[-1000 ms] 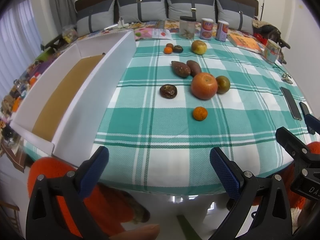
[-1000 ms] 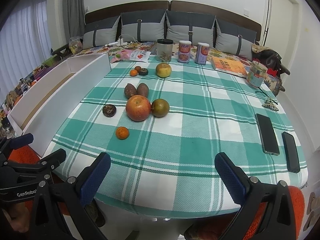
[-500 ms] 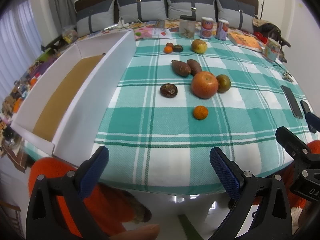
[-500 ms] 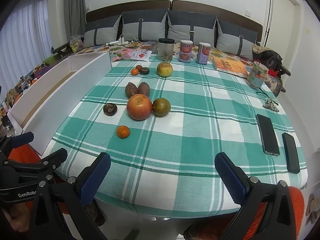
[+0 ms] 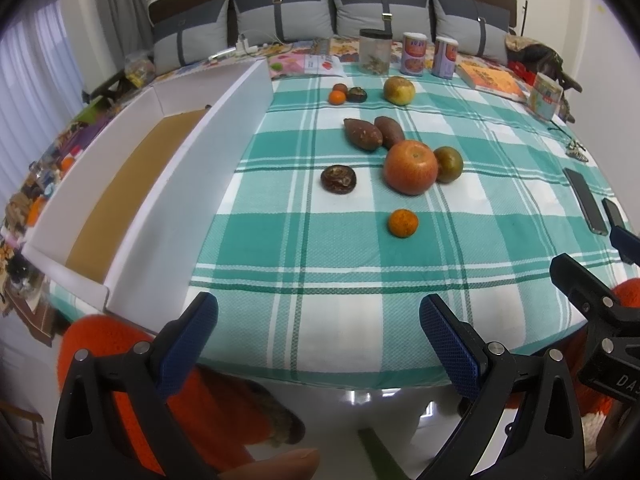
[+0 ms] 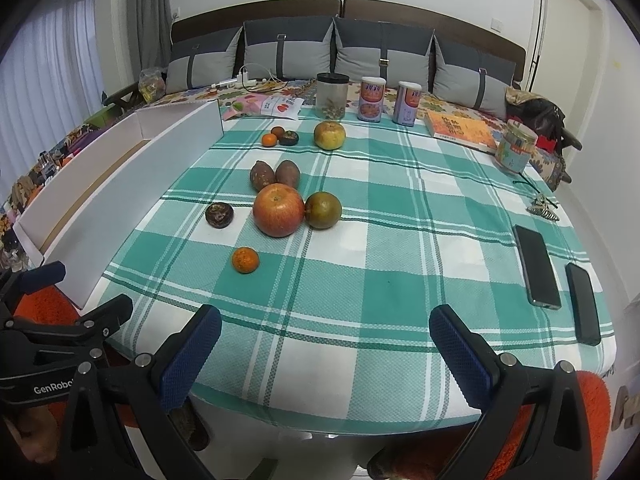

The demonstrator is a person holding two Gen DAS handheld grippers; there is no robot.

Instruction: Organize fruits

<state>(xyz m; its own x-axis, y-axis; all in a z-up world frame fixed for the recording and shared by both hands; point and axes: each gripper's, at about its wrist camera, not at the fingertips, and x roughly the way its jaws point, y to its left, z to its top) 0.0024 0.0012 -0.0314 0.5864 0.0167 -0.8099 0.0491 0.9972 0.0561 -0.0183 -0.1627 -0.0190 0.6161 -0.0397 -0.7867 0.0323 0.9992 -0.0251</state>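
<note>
Both our left gripper and right gripper hold their fingers spread, empty. Ahead of them on the tabletop the fruits lie loose; nearest is a small orange, likely light and firm, best pinched across its middle. The white box, beyond our left fingers, looks empty.

Two low fisheye views from the near edge of the checked table, facing the sofa, overlapping on the fruit.
</note>
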